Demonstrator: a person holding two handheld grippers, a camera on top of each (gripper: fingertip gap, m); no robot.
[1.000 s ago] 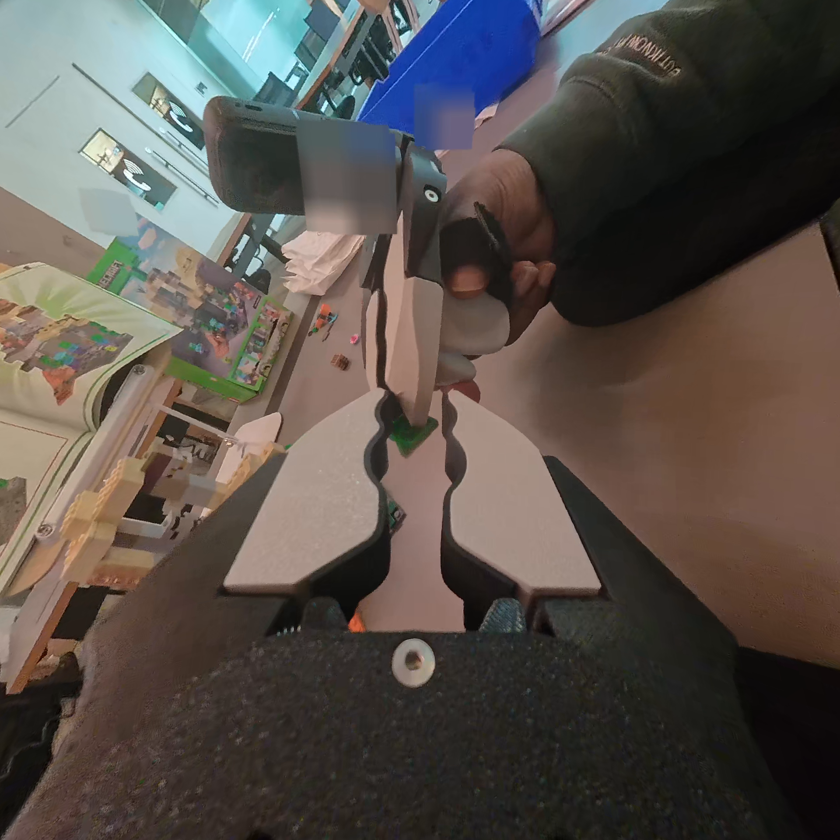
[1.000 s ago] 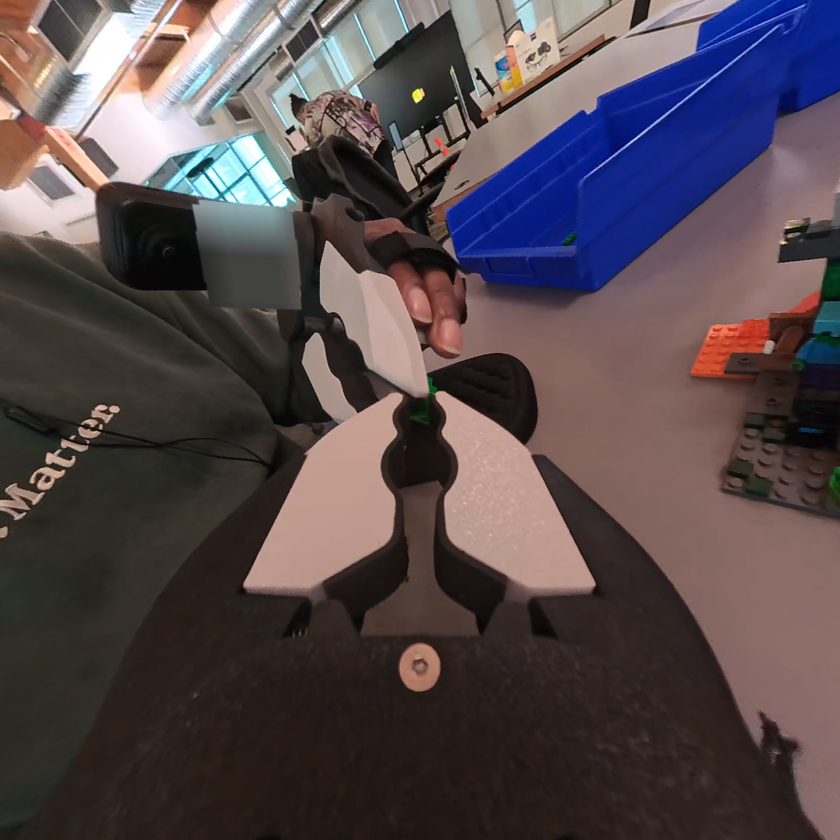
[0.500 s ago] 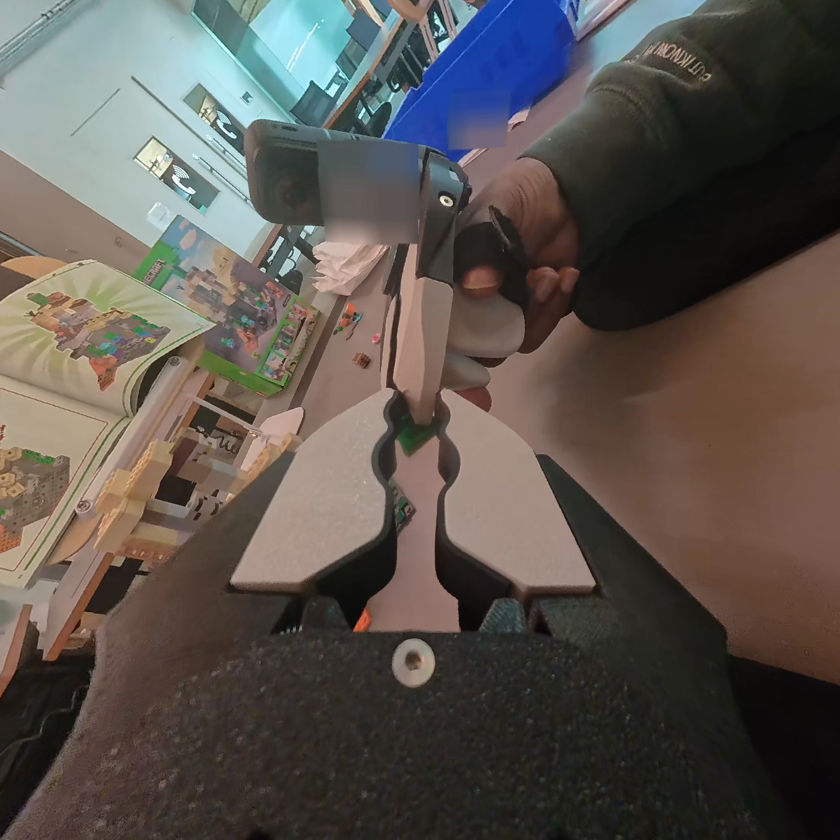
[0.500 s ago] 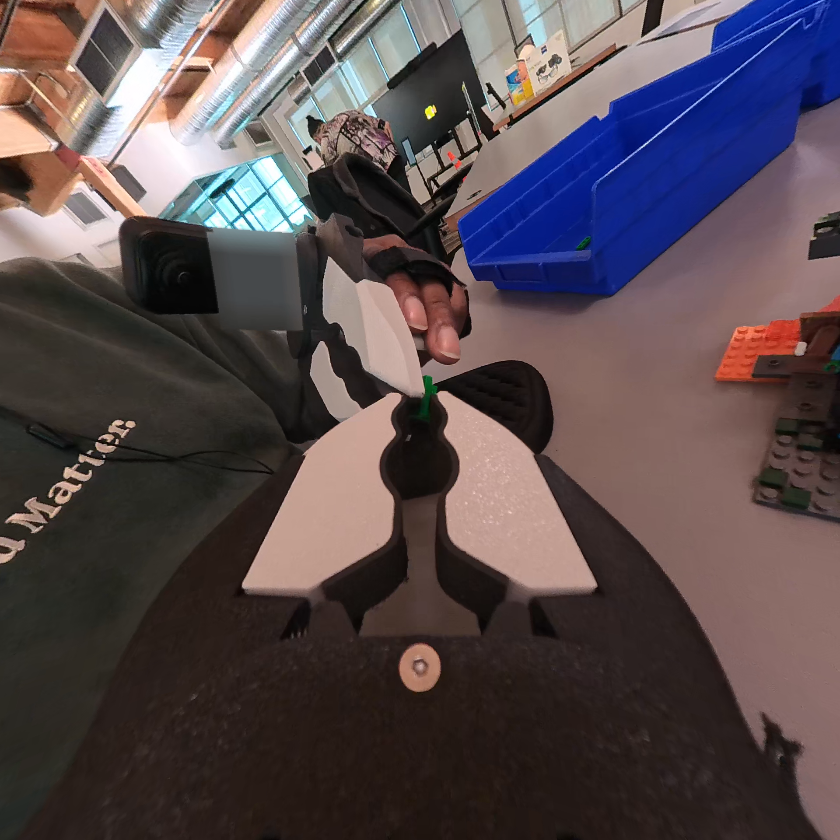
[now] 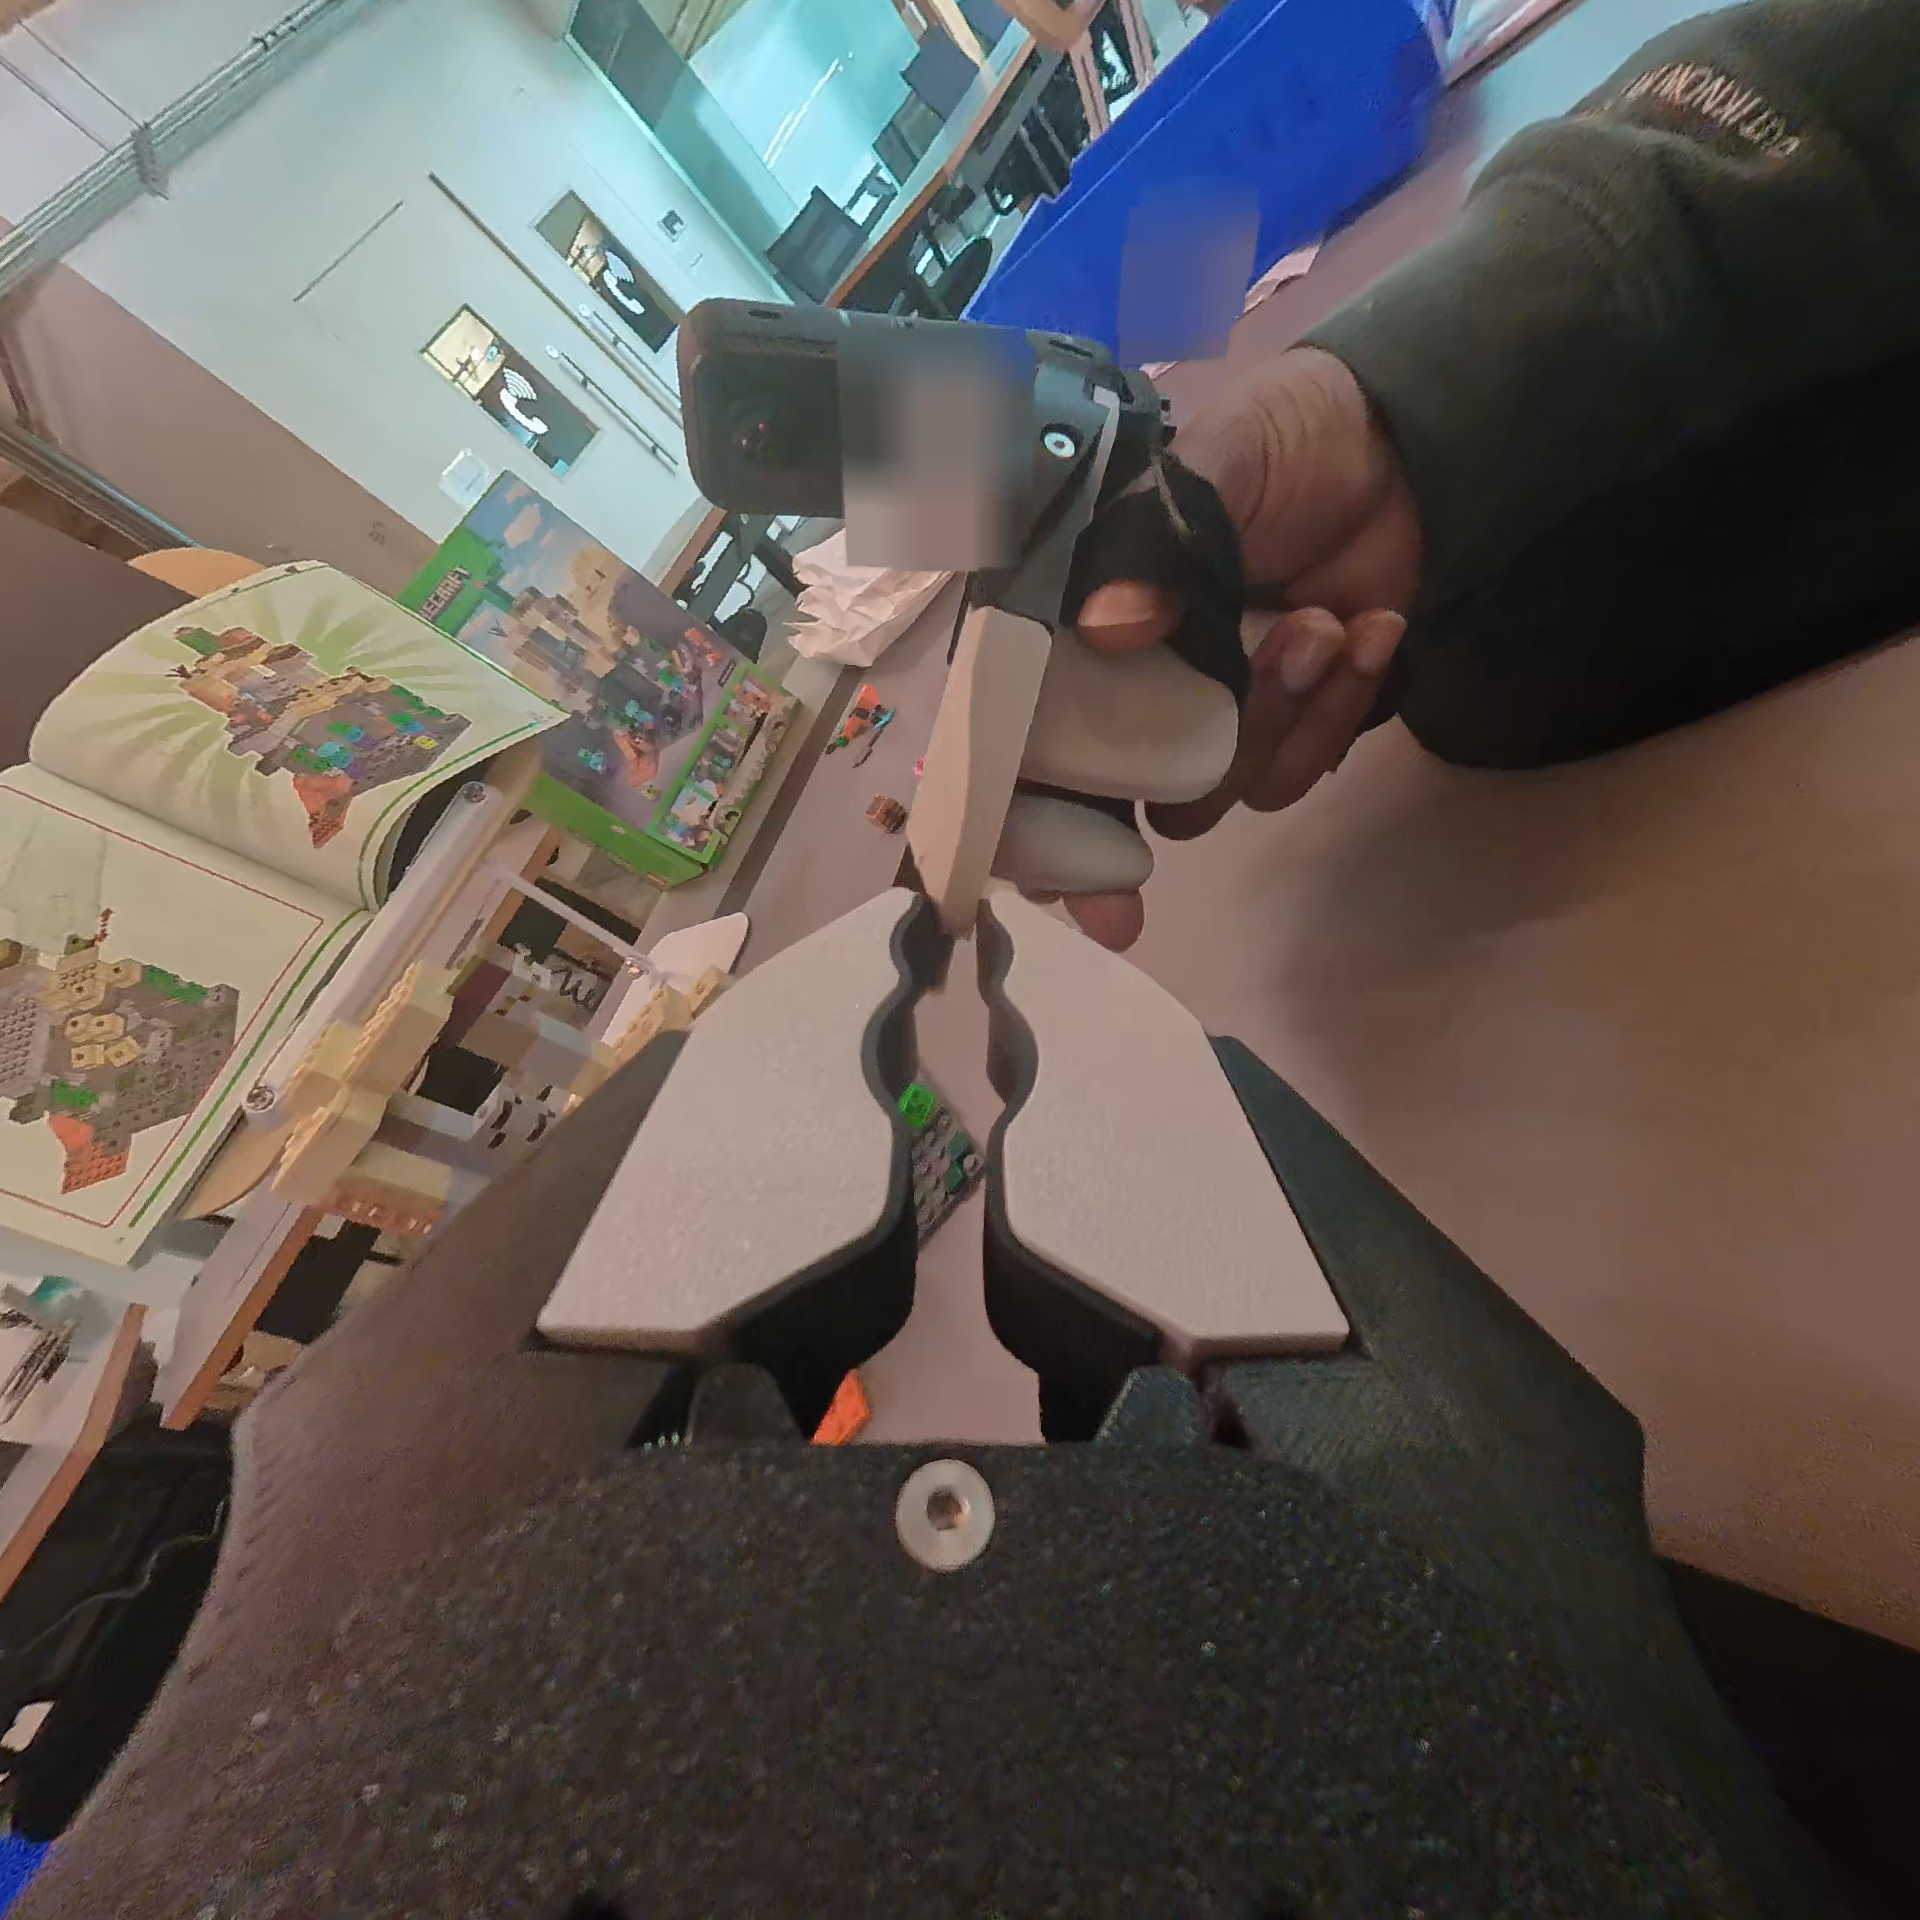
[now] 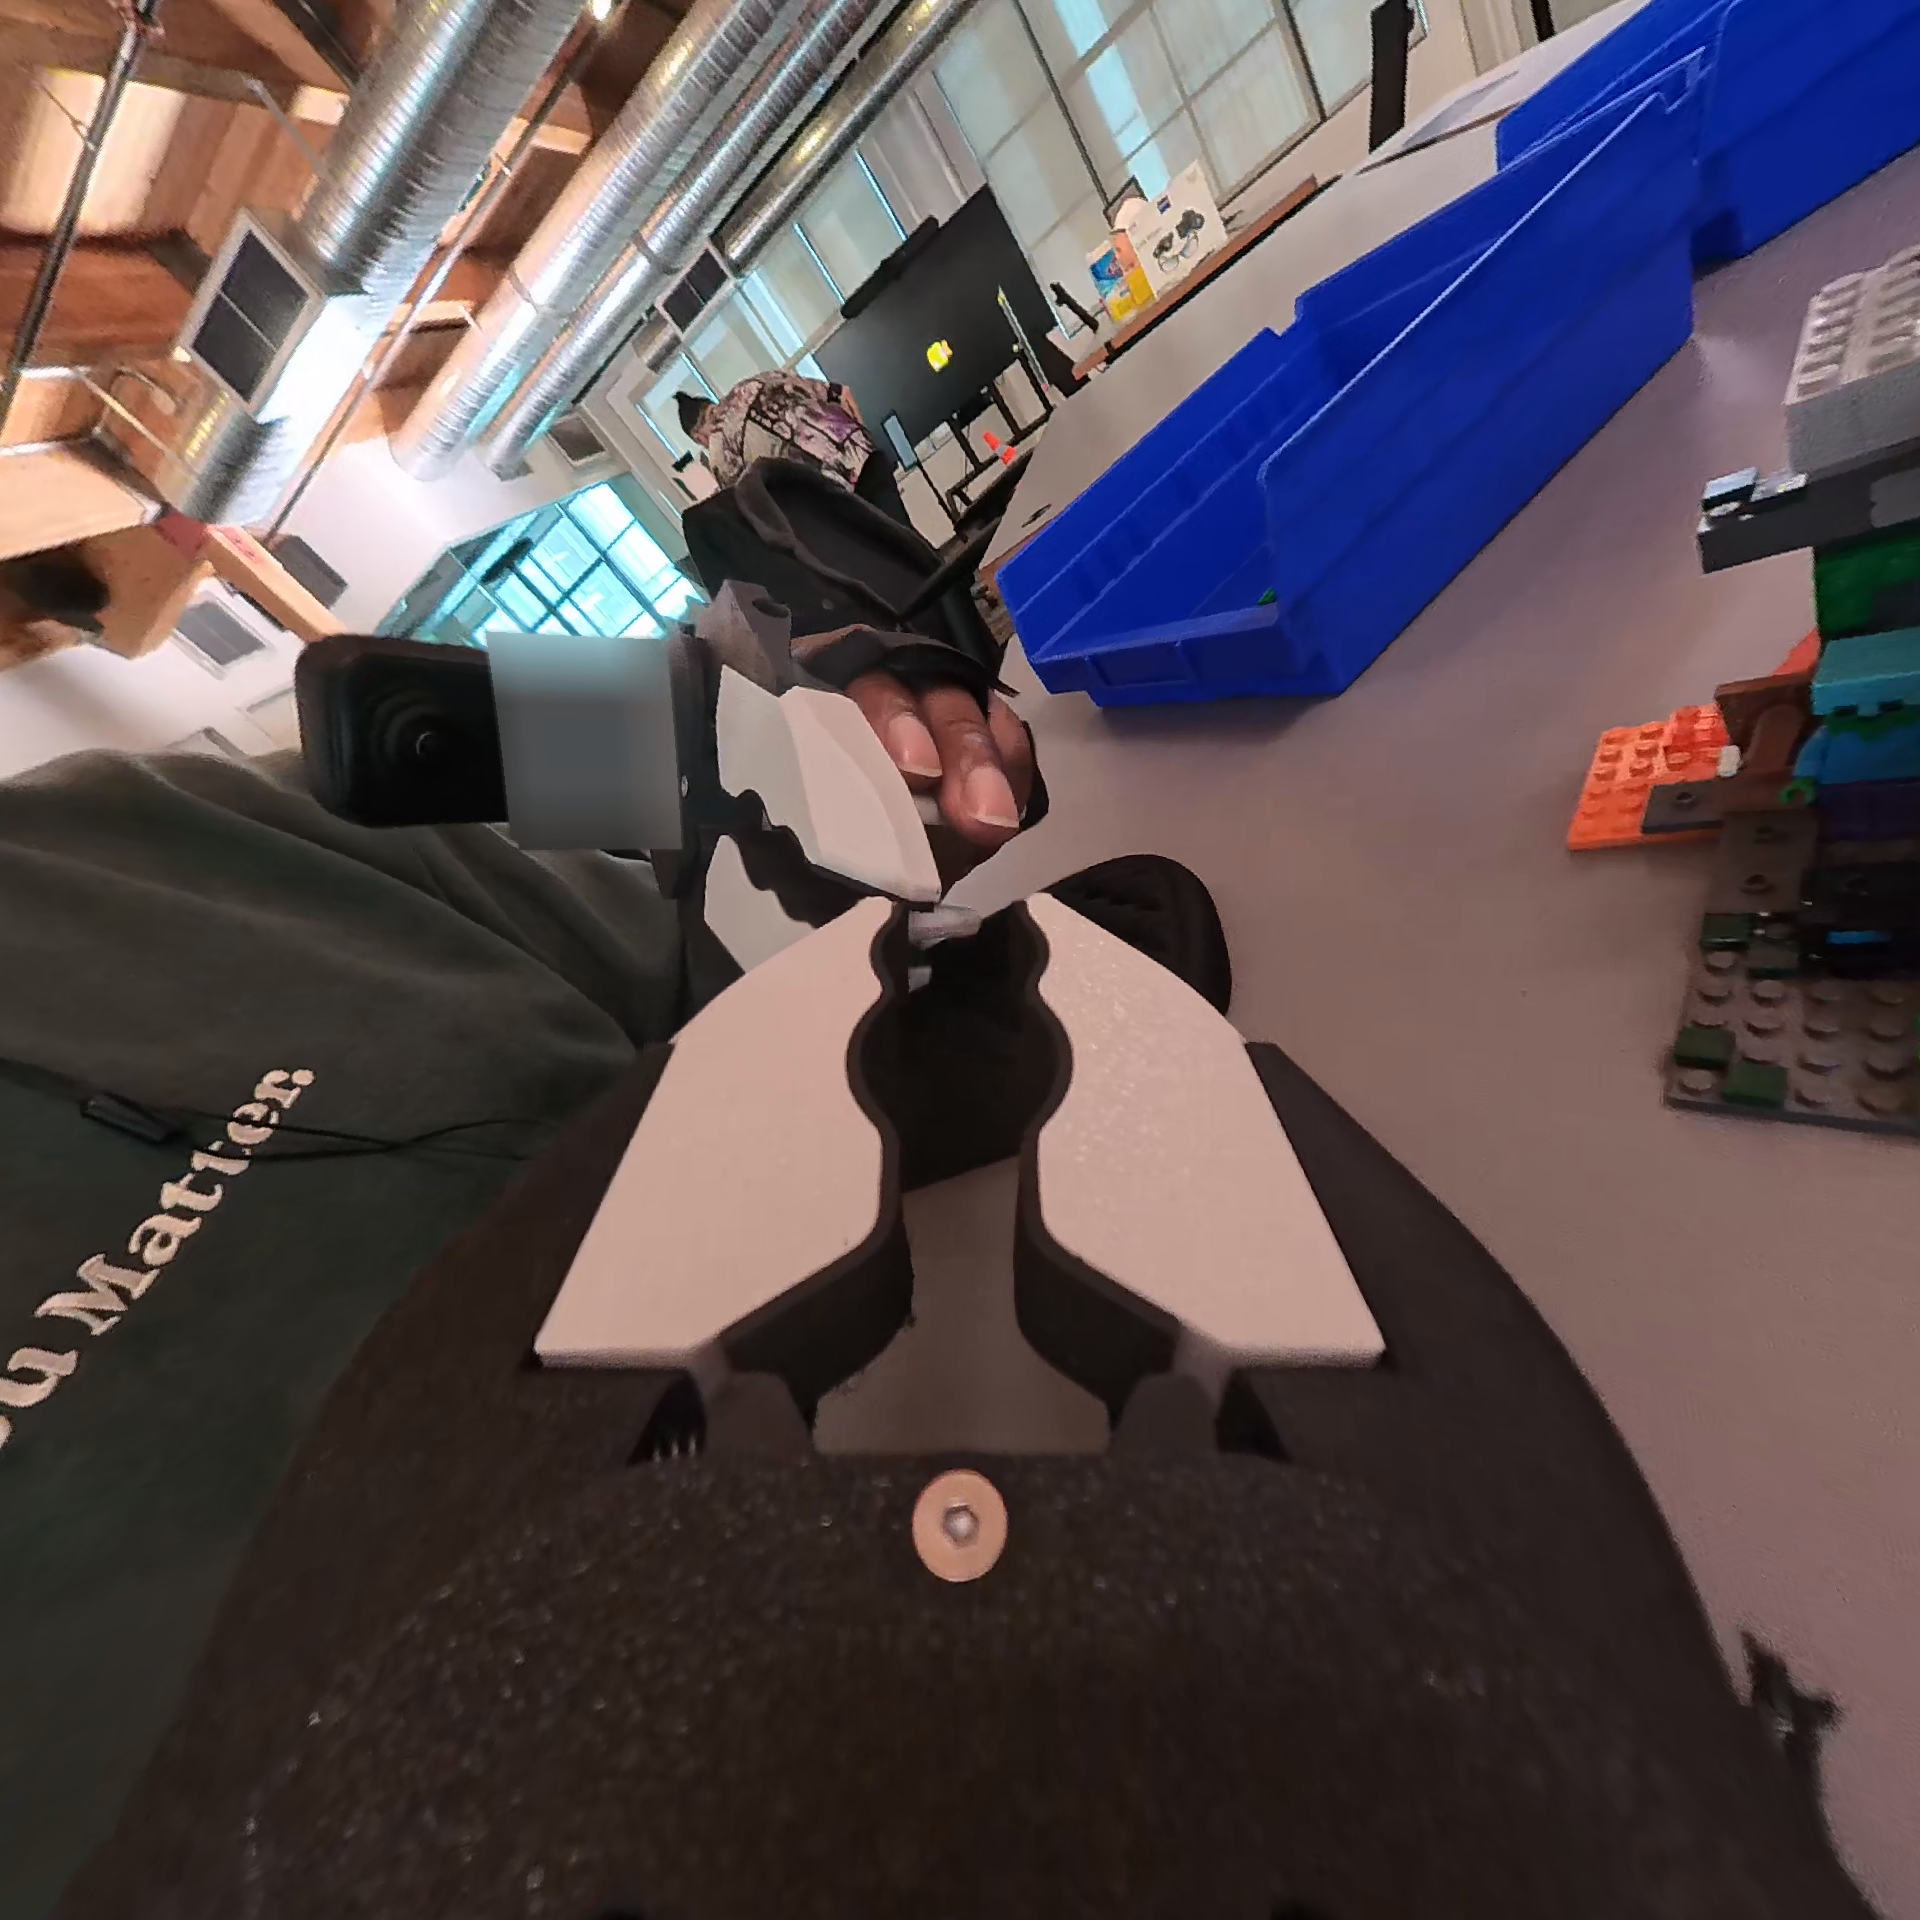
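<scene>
Where tips meet, left gripper (image 5: 948,914), right gripper (image 6: 961,909)

White lettering runs across the chest of the dark green sweatshirt (image 6: 239,1039) at the left of the right wrist view, and more lettering sits on its sleeve (image 5: 1704,94) at the top right of the left wrist view. A printed word stands in the top corner of the green toy-brick box (image 5: 613,686) at the far left. Round white signs (image 5: 520,400) mark the far wall panels. The open instruction booklet (image 5: 156,883) shows pictures only.
</scene>
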